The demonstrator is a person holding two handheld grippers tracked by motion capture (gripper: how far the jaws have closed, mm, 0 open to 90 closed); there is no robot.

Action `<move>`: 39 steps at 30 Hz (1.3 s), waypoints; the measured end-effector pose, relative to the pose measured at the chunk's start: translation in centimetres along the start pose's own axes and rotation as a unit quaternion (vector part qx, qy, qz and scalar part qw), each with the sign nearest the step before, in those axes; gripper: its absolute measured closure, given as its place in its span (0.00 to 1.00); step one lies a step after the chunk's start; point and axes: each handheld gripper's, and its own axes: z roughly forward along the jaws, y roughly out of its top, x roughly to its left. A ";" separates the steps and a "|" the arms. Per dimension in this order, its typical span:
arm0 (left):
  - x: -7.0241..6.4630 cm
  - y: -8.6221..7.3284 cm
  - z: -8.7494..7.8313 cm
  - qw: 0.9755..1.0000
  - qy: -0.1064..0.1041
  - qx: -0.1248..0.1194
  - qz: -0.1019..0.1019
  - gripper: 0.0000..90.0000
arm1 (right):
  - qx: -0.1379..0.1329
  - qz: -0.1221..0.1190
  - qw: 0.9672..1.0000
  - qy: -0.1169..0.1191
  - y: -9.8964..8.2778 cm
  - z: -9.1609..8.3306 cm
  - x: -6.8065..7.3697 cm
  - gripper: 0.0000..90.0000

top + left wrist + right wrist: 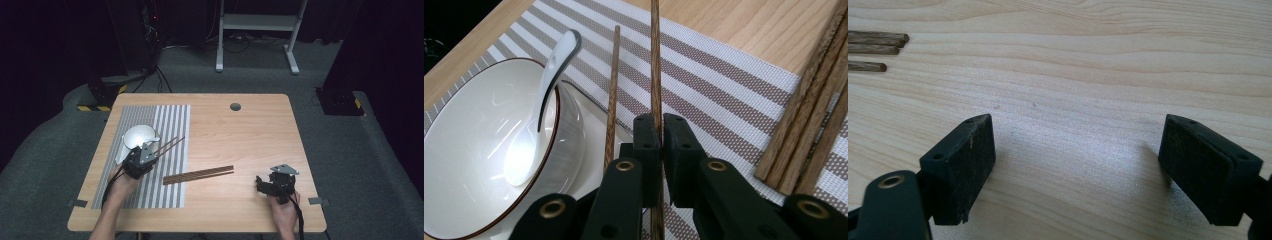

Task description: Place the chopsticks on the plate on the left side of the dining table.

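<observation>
Spanning most of the high view, the pale wooden table (pixel 240 120) carries a grey-and-white striped placemat (pixel 172 120) along its left part. On the mat sits a white bowl (pixel 454 150) with a thin dark rim, standing on a white plate (pixel 591 127), and a white ceramic spoon (pixel 531 125) lies inside the bowl with its handle leaning over the edge. A loose bundle of chopsticks (pixel 198 175) lies across the mat's right border onto bare wood, its long axis running nearly left to right and rising slightly toward the right. The left gripper (pixel 141 159) hovers just beside the bowl with its jaws pressed together on a single chopstick (pixel 655 60), a slim, dark brown wooden stick with visible grain. From the high view it points away from the gripper, up and to the right over the stripes; in the left gripper view it runs straight ahead along the jaws. A second chopstick (pixel 612 90) lies nearly parallel just beside it, next to the plate. The right gripper (pixel 1075 170) rests near the table's right front, jaws spread wide over bare wood, nothing between them.
</observation>
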 end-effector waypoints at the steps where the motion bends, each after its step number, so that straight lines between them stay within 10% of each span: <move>1: 0.0 -0.1 0.0 1.000 0.003 0.002 -0.001 0.94 | 0.000 -0.001 1.000 0.000 0.0 0.0 0.0 0.16; 39: 0.8 -1.9 1.5 0.998 0.037 0.039 0.014 0.94 | 0.000 0.000 1.000 0.000 0.0 0.0 0.0 0.16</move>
